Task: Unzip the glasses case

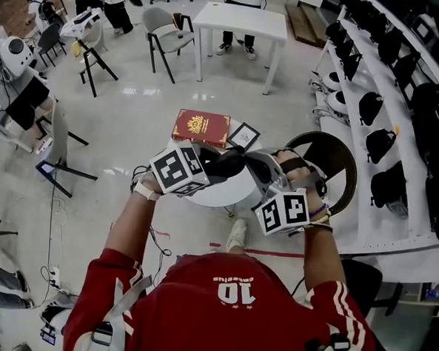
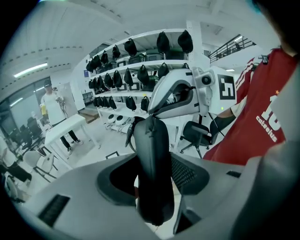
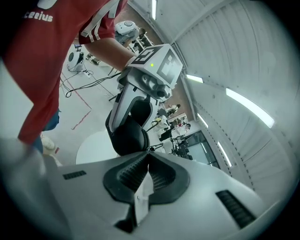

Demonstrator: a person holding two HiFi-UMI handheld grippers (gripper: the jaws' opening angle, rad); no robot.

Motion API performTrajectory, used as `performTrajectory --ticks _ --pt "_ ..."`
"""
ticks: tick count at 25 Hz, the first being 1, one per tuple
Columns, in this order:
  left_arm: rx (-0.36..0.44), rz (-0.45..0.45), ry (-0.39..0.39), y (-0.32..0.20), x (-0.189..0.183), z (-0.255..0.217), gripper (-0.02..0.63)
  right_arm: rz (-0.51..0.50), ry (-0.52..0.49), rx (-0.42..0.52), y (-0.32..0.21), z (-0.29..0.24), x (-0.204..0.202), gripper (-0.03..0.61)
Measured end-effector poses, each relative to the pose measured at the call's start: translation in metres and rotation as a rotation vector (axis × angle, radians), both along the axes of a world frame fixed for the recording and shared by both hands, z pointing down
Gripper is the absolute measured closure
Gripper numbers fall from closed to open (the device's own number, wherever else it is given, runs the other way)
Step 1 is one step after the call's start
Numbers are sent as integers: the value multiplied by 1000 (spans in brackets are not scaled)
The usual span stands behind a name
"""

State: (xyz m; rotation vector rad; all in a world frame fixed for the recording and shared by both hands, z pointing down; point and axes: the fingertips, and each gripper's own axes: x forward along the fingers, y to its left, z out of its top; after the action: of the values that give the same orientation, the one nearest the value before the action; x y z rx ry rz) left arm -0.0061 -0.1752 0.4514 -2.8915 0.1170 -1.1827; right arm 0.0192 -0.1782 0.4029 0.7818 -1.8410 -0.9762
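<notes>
Left gripper (image 2: 153, 180) clamps glasses case (image 2: 151, 140); right gripper (image 3: 146, 157) closed, perhaps on zipper (image 2: 150, 123).

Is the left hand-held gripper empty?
No, the black glasses case is clamped between the left hand-held gripper's jaws.

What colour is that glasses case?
The glasses case is black, clearest in the left gripper view.

The red shirt (image 1: 226, 316) bears the number 10; smaller lettering beside it unreadable.
</notes>
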Motion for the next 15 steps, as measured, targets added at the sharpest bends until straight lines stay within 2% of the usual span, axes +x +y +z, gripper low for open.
performTrajectory --ticks 7,11,15 --pt "-42 -9 -11 -2 1 19 402 -3 70 -48 -2 14 -6 561" --pt "-112 -28 89 -3 5 21 402 10 -12 -75 -6 11 -5 554" --pt "-161 -101 154 -17 3 31 400 19 -109 -57 -16 -2 0 538"
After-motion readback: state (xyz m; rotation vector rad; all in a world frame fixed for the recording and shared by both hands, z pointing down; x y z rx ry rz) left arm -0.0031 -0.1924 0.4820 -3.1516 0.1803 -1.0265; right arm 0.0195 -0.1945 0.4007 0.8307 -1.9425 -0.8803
